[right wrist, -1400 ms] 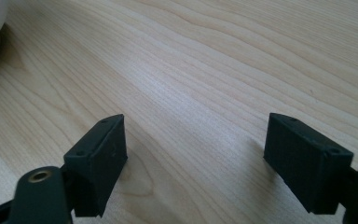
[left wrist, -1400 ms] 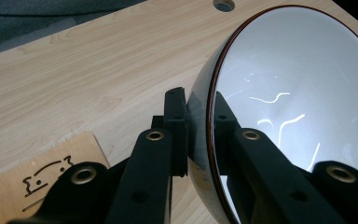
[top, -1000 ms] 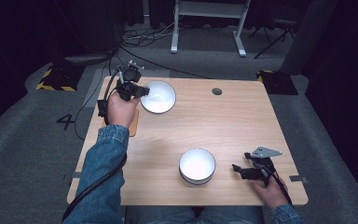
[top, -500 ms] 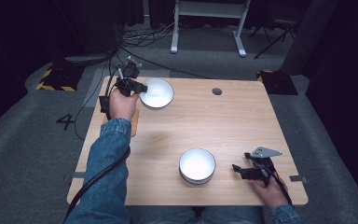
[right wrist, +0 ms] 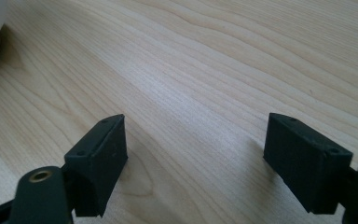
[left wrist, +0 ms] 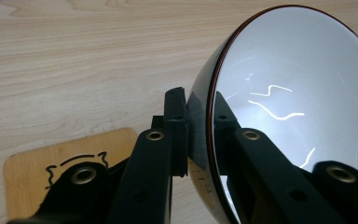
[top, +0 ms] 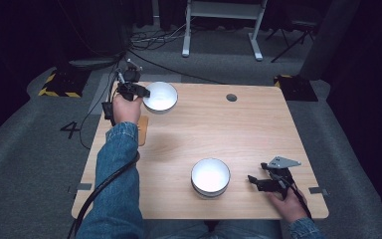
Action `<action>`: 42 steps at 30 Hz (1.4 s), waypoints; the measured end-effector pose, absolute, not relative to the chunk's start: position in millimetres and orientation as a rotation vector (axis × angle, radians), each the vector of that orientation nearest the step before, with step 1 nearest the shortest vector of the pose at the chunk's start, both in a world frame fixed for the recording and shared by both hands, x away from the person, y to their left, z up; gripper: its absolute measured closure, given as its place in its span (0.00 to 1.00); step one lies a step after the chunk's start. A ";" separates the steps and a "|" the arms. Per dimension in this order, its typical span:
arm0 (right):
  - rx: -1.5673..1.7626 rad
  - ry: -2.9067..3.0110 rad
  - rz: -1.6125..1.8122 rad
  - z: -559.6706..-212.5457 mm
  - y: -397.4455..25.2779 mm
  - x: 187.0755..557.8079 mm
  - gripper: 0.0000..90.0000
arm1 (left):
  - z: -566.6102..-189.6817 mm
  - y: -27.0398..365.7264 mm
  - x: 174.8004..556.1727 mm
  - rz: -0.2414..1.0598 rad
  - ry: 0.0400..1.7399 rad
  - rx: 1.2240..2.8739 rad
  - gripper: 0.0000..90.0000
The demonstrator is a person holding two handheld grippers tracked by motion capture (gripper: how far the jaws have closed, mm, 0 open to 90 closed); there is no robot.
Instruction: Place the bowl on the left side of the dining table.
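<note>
A white bowl with a dark outside [top: 160, 96] is held at the table's far left, its rim pinched by my left gripper [top: 140, 91]. In the left gripper view the bowl [left wrist: 289, 93] tilts on edge, one jaw outside its wall and one inside, and my left gripper [left wrist: 199, 126] is shut on that rim. A second white bowl [top: 210, 177] sits on the table near the front. To its right my right gripper [top: 253, 181] rests low over the wood, open and holding nothing. The right gripper view shows my right gripper [right wrist: 196, 158] with bare wood between the jaws.
The wooden table [top: 238, 129] has a small round hole [top: 231, 97] at the back. A light wooden coaster with a drawn mark [left wrist: 51, 158] lies under the left gripper. A cable [top: 104, 184] trails along the left forearm. Grey floor surrounds the table.
My left gripper has carried the bowl a little further left and toward the far edge. The right gripper and the near bowl have stayed put.
</note>
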State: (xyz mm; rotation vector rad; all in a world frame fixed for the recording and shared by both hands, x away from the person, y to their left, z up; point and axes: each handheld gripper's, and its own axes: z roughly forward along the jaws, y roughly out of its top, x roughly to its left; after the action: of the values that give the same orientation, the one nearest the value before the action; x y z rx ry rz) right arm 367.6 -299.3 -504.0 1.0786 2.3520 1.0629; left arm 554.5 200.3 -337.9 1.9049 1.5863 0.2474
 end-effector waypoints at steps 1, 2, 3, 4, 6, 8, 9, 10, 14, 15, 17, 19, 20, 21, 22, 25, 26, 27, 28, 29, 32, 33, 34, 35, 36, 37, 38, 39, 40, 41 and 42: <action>1.081 2.351 1.064 -504.0 -299.2 367.5 0.24 | -338.9 202.3 554.9 0.247 1.591 1.901 0.91; 1.080 2.351 1.064 -504.0 -299.2 367.5 0.24 | -340.5 205.4 555.4 0.249 1.605 1.887 0.91; 1.081 2.351 1.064 -504.0 -299.2 367.5 0.24 | -341.4 207.7 555.7 0.246 1.612 1.881 0.91; 1.080 2.351 1.064 -504.0 -299.2 367.5 0.24 | -342.9 210.8 556.2 0.247 1.625 1.871 0.91; 1.080 2.352 1.063 -503.9 -299.3 367.5 0.24 | -345.9 217.3 556.9 0.242 1.644 1.853 0.91; 1.081 2.352 1.063 -504.0 -299.2 367.5 0.24 | -349.1 223.8 557.3 0.236 1.663 1.841 0.91; 1.080 2.351 1.064 -504.0 -299.2 367.5 0.24 | -350.8 227.2 557.4 0.242 1.669 1.838 0.91; 1.081 2.351 1.064 -504.0 -299.2 367.5 0.24 | -352.0 230.5 557.2 0.237 1.677 1.834 0.91; 1.081 2.351 1.065 -504.0 -299.2 367.5 0.24 | -357.6 242.0 556.1 0.233 1.703 1.804 0.91; 1.081 2.351 1.064 -504.0 -299.2 367.5 0.24 | -359.2 244.8 555.5 0.232 1.708 1.800 0.91; 1.082 2.351 1.064 -504.0 -299.2 367.5 0.24 | -362.4 249.1 554.2 0.229 1.724 1.777 0.91; 1.081 2.351 1.064 -504.0 -299.2 367.5 0.24 | -365.7 255.3 553.4 0.228 1.748 1.777 0.91; 1.082 2.351 1.064 -504.0 -299.2 367.5 0.24 | -367.6 257.9 552.9 0.240 1.761 1.773 0.91; 1.083 2.351 1.065 -504.0 -299.1 367.4 0.24 | -369.4 260.0 552.4 0.227 1.769 1.766 0.91; 1.083 2.351 1.066 -503.9 -299.1 367.4 0.24 | -371.7 262.7 551.9 0.217 1.777 1.758 0.91; 1.084 2.350 1.066 -504.0 -299.1 367.4 0.24 | -376.9 267.1 551.2 0.220 1.798 1.744 0.91; 1.083 2.350 1.066 -504.0 -299.1 367.4 0.24 | -378.5 269.7 551.0 0.211 1.806 1.747 0.91; 1.083 2.351 1.065 -503.9 -299.2 367.4 0.24 | -379.9 270.7 550.8 0.216 1.814 1.745 0.91; 1.082 2.352 1.064 -503.9 -299.2 367.5 0.24 | -382.3 272.4 550.4 0.212 1.823 1.740 0.91; 1.082 2.351 1.065 -504.0 -299.2 367.5 0.24 | -383.2 273.7 550.0 0.213 1.831 1.747 0.91; 1.066 2.358 1.055 -504.0 -300.1 367.9 0.24 | -389.0 277.9 549.1 0.235 1.857 1.764 0.91; 1.068 2.356 1.056 -504.0 -299.9 367.8 0.24 | -391.1 279.8 548.4 0.230 1.869 1.765 0.91; 1.066 2.357 1.055 -504.0 -300.1 367.9 0.24 | -393.5 282.3 548.1 0.233 1.880 1.766 0.91; 1.067 2.357 1.055 -504.0 -300.1 367.9 0.24 | -396.1 284.1 547.8 0.234 1.890 1.767 0.91; 1.066 2.357 1.055 -504.0 -300.1 367.9 0.24 | -398.3 285.6 547.3 0.234 1.894 1.771 0.91; 1.065 2.357 1.055 -504.0 -300.1 367.9 0.24 | -401.1 286.3 547.2 0.226 1.898 1.770 0.91; 1.065 2.357 1.055 -504.0 -300.1 367.9 0.24 | -403.3 287.4 546.9 0.224 1.901 1.774 0.91; 1.065 2.358 1.054 -504.0 -300.1 367.9 0.24 | -406.1 287.8 546.6 0.212 1.898 1.765 0.91; 1.066 2.357 1.055 -504.0 -300.1 367.9 0.24 | -408.3 288.5 546.3 0.224 1.901 1.770 0.91; 1.068 2.356 1.056 -504.0 -300.0 367.8 0.24 | -410.6 289.7 546.1 0.228 1.903 1.770 0.91; 1.069 2.356 1.056 -504.1 -299.7 367.8 0.24 | -412.9 291.0 545.7 0.220 1.907 1.768 0.91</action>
State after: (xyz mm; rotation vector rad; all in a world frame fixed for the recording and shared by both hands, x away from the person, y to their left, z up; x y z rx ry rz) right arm 367.8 -299.7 -504.1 1.0694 2.3556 1.0565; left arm 545.7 291.0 -412.9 1.7684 1.9073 0.2203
